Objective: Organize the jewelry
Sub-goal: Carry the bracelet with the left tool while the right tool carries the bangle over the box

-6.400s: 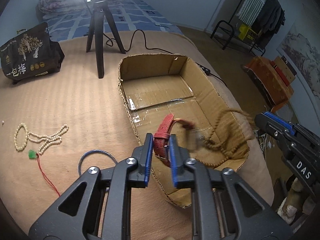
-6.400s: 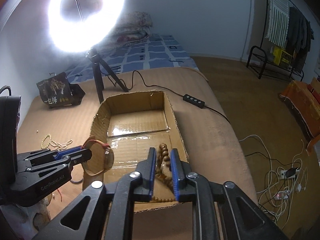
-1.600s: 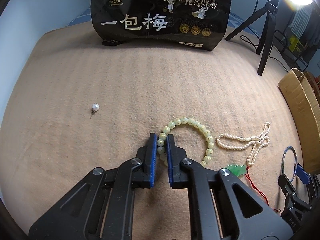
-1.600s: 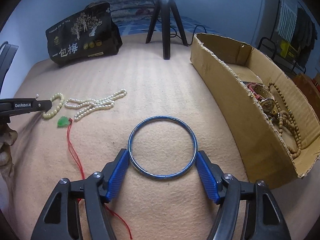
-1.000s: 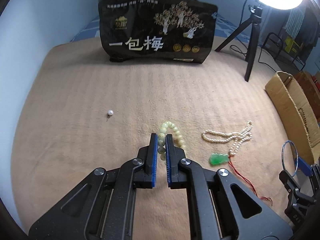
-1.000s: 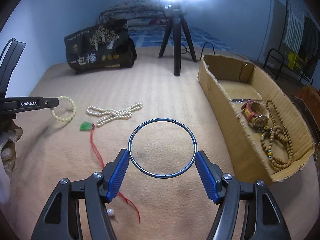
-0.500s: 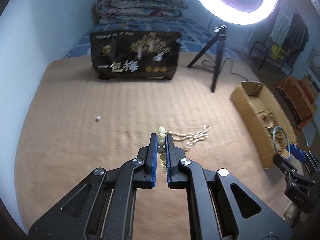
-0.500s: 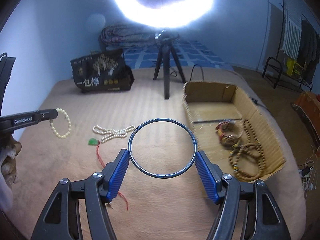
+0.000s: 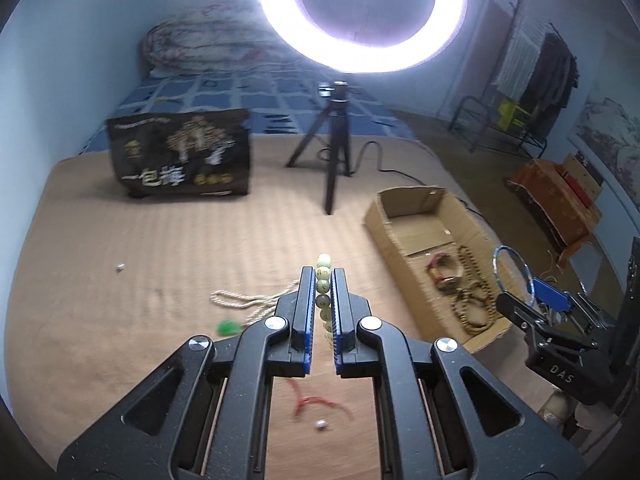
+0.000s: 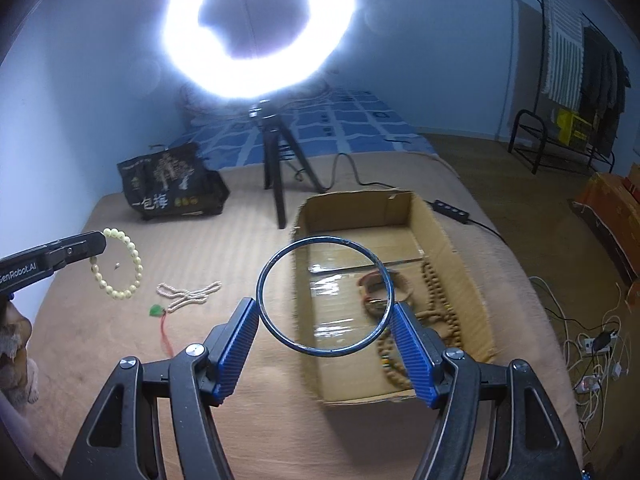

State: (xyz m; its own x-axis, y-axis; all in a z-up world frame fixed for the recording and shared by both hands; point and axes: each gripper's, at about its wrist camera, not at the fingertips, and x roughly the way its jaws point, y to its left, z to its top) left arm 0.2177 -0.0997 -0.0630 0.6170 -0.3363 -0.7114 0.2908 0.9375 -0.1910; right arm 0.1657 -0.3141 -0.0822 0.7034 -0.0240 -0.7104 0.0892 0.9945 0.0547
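Above the bed, left tongs (image 9: 324, 276) pinch a pale-green bead bracelet (image 10: 120, 266), dangling. Right tongs (image 10: 324, 312), spread wide, grip a thin blue bangle (image 10: 324, 296), seemingly over the cardboard box (image 10: 444, 240).

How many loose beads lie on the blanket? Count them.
2: the far bead at left on the blanket, the near bead beside the red cord. Others may be hidden.

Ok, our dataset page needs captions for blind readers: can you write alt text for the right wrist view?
The right gripper holds a blue bangle above a cardboard box that contains a wooden bead necklace. At left, the left gripper dangles a pale bead bracelet over the tan bedspread.
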